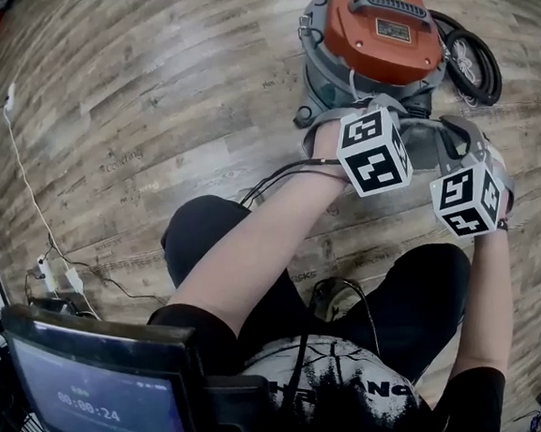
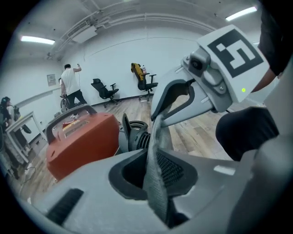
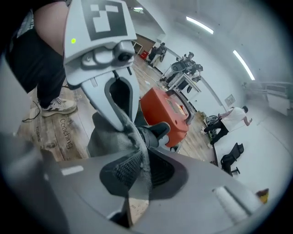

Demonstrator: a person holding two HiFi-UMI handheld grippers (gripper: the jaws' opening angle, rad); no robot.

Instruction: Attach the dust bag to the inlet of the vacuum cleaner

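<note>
Gripping the grey dust bag [image 2: 155,155] from both sides, the two tongs hold it stretched between them just on the near side of the vacuum cleaner [image 1: 381,27]. The left gripper [image 2: 158,183] is clenched on one edge of the fabric, which runs up out of its jaws to the right gripper [image 3: 137,183], likewise clamped on the cloth.

The bag hangs close in front of the black ribbed inlet [image 3: 153,132] on the grey drum, below the orange motor head. Whether cloth and inlet touch cannot be told.

A black hose [image 1: 472,63] lies coiled on the wooden floor [image 1: 167,107] to the right of the machine. A tablet screen [image 1: 95,393] sits at the near left. Far off, a person in a white shirt [image 2: 71,84] stands near office chairs [image 2: 103,89].
</note>
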